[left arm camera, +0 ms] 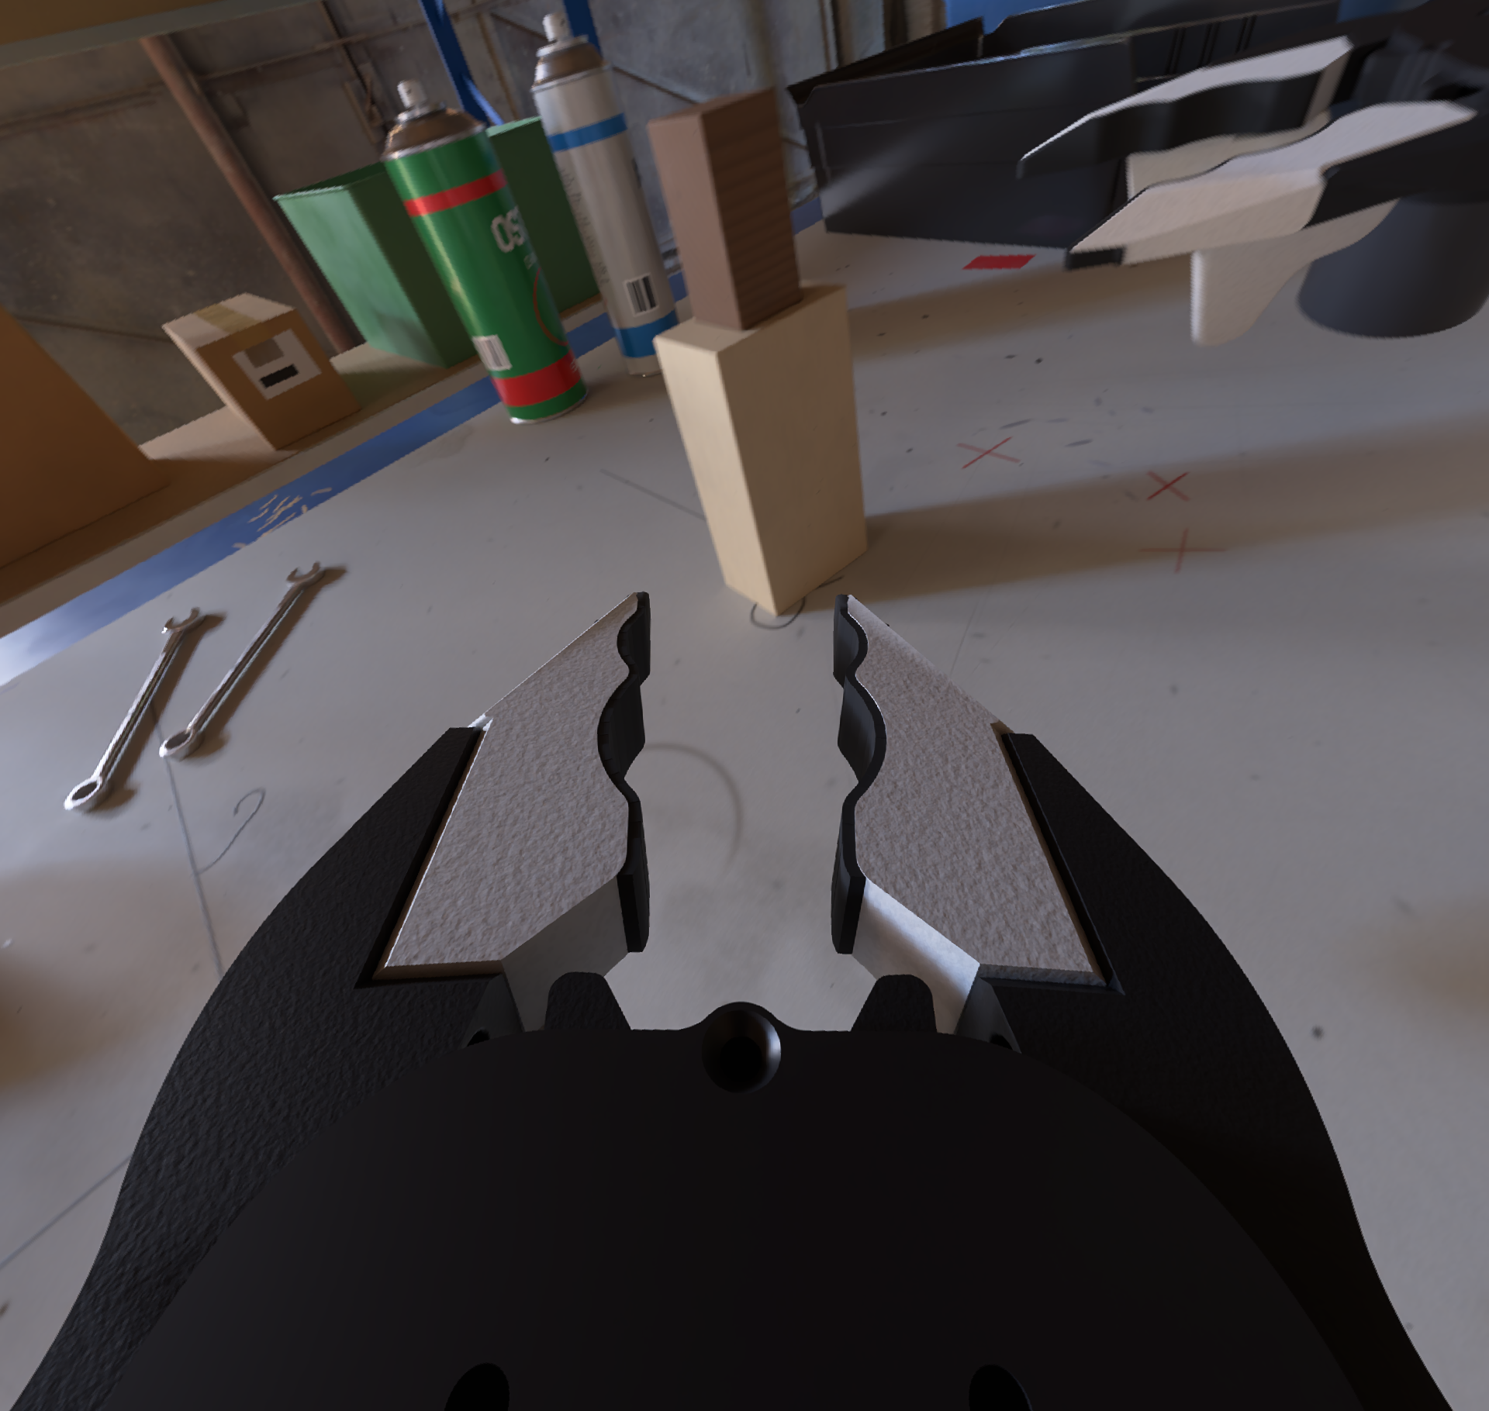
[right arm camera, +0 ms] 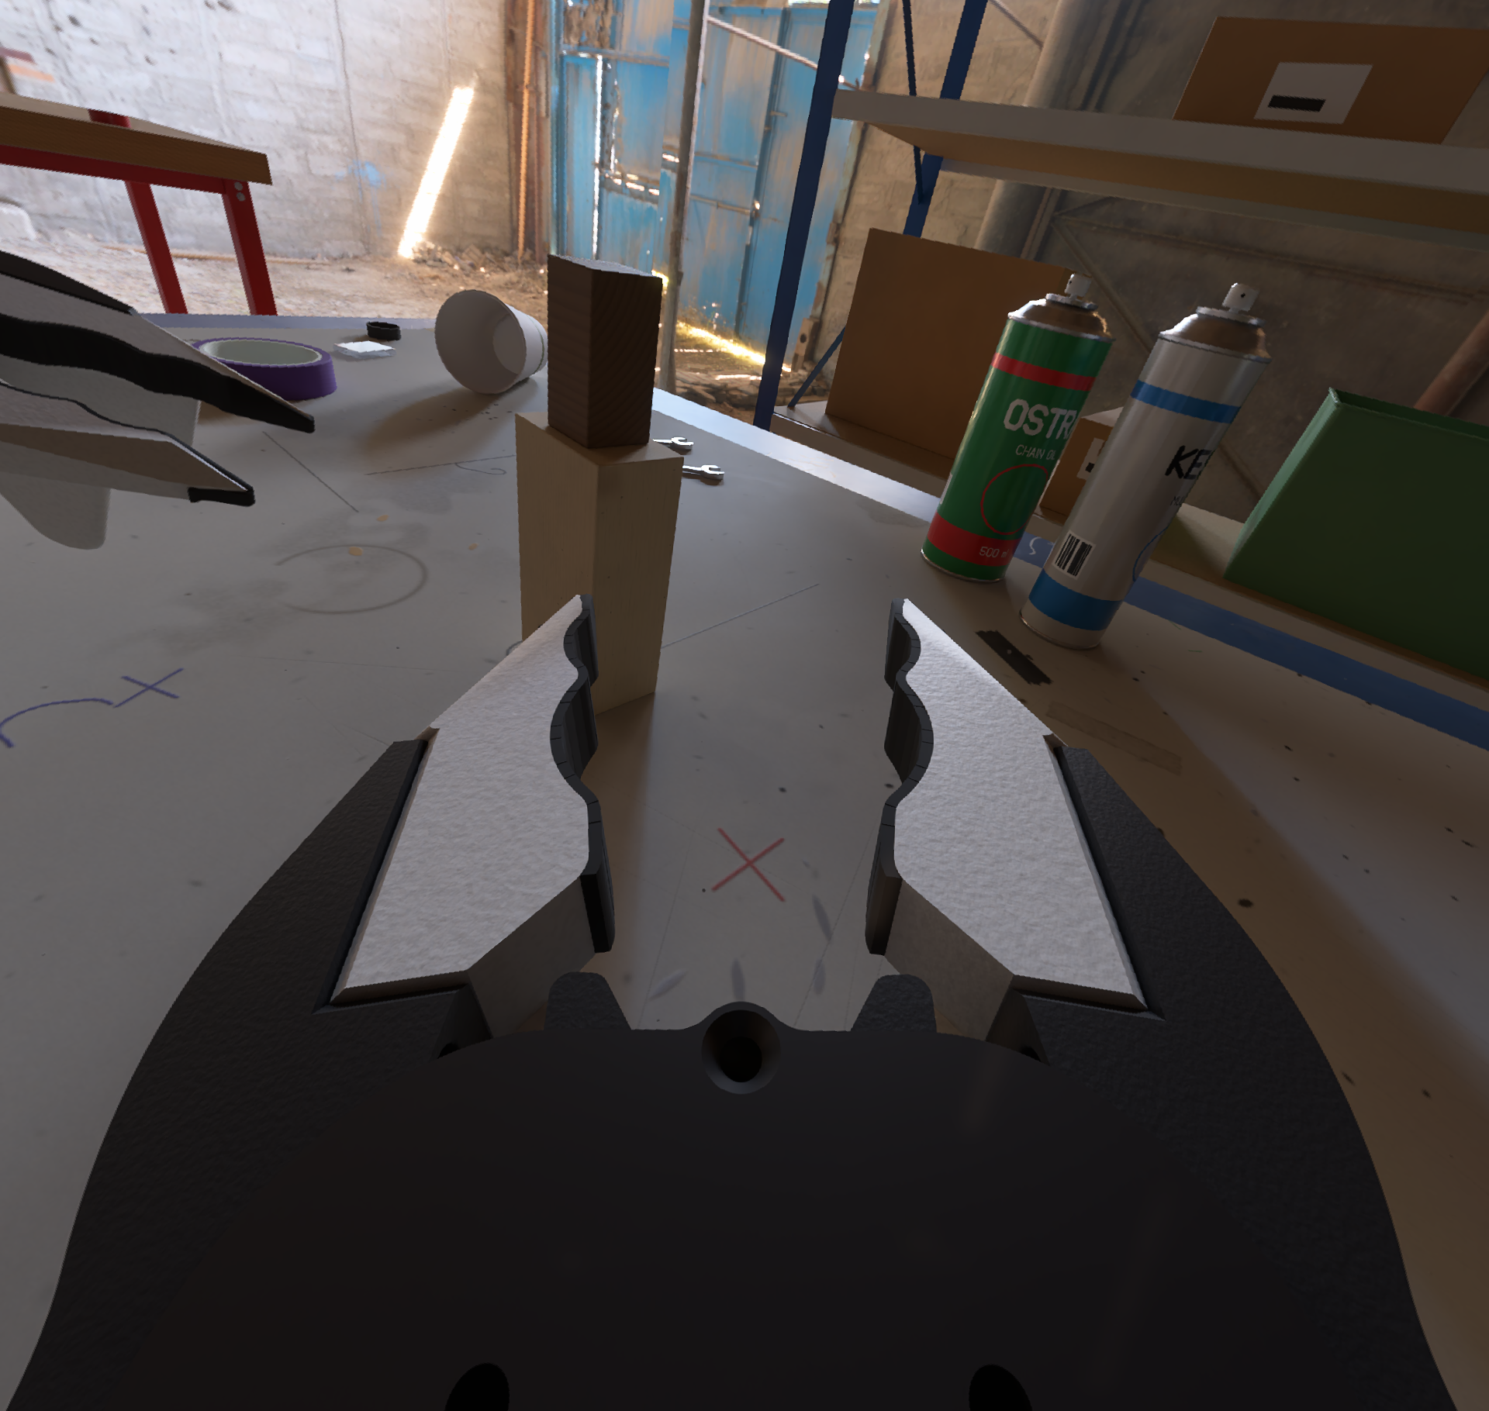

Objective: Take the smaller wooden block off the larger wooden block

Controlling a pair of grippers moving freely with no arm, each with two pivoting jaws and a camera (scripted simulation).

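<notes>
The small dark block stands upright on top of the big pale block, which stands on the desk. Both sets of tongs, left and right, gape wide and hold nothing, short of the stack. Beyond it stand a green spray can and a white one, each with printed lettering and a barcode. Only the right view shows the tipped white cup and purple tape roll; only the left shows the two wrenches whole.

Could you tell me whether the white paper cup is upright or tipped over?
Tipped over: the white paper cup lies on its side on the grey table, open mouth sideways.
</notes>
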